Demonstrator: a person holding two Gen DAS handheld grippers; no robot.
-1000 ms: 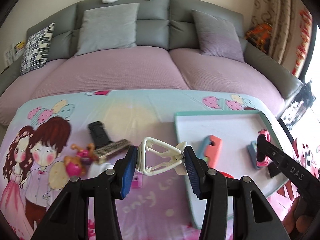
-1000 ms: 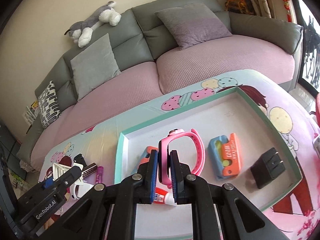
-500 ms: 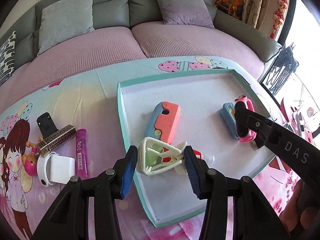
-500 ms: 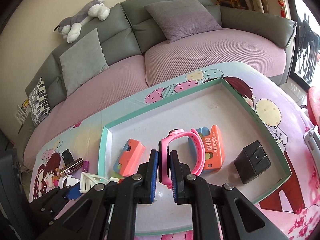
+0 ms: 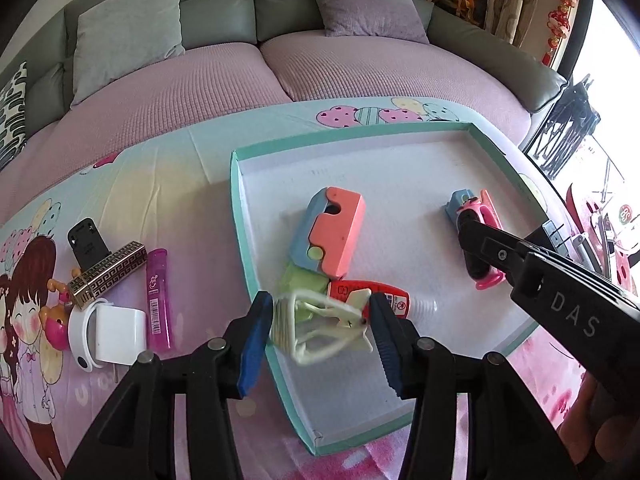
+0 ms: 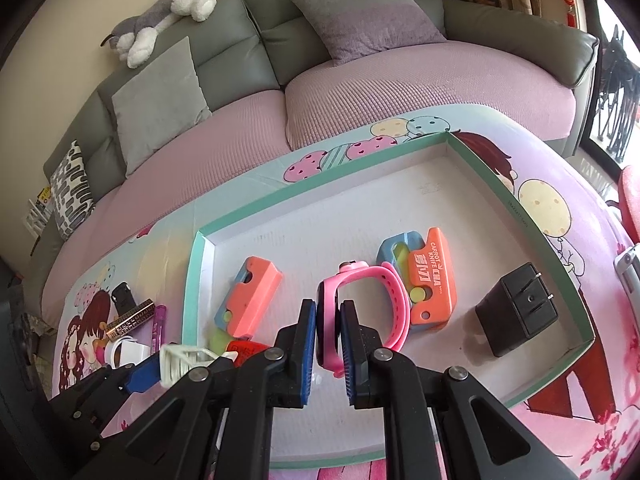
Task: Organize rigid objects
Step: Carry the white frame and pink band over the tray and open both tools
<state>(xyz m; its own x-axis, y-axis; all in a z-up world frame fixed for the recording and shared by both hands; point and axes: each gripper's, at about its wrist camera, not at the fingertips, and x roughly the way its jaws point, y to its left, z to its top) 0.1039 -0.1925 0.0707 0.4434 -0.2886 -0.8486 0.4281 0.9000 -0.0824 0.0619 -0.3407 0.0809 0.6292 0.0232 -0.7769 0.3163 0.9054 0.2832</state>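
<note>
Nearest the left wrist camera, the left tongs (image 5: 320, 324) hold a white plastic clip (image 5: 316, 322) crosswise between their blue pads, and the jaws are just starting to open with the clip still between them. The clip hangs over the near left corner of the tray (image 5: 256, 276), a shallow white tray with a green rim that serves as landmark here. The clip looks light, stiff and springy, an open frame of thin bars; it is best taken across its two long sides, as now, since a pinch on a single bar could let it twist out or snap. Beside it, also over the tray, the right tongs (image 6: 328, 340) are clenched on a pink wristwatch (image 6: 360, 304), gripping its flat face edge-on while the soft strap loops forward. Inside the tray lie a red tube (image 5: 368, 294) just beyond the clip, two orange and blue toy knives, one mid-tray (image 5: 330, 234) and one toward the right side (image 6: 428, 280), and a black plug (image 6: 516, 308) near the right rim. Left of the tray, on the counter (image 5: 168, 168), sit a white strap (image 5: 108, 332), a purple tube (image 5: 158, 296), a gold patterned bar (image 5: 106, 272) and a black clip (image 5: 86, 240). A second ago the clip hung over the counter left of the tray; now it is above the tray.
</note>
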